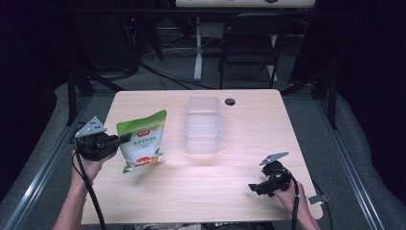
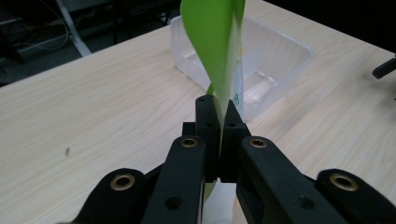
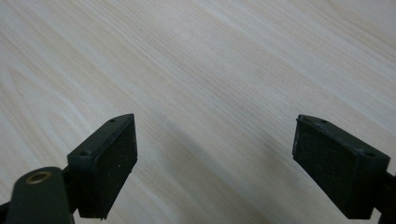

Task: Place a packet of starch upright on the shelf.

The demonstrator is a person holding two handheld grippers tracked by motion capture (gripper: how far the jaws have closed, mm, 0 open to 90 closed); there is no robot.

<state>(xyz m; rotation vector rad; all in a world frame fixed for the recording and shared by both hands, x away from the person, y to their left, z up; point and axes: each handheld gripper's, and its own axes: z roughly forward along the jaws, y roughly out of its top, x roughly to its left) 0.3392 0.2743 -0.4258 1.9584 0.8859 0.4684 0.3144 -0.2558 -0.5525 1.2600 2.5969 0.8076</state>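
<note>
Green-and-white pouch point(image 1: 141, 140) over the left part of the table point(image 1: 201, 191), upright, slightly tilted, its lower corner near or on the wood; cannot tell which. Left gripper point(image 1: 125, 139) pinches the pouch's left edge; in the left gripper view the jaws are pressed together on the thin green edge point(image 2: 219, 70). Clear plastic bin point(image 1: 203, 125) just right of the pouch, mid-table, apart from it. Right gripper point(image 1: 253, 188) well apart at the near right corner, jaws spread over bare wood, holding nothing.
</note>
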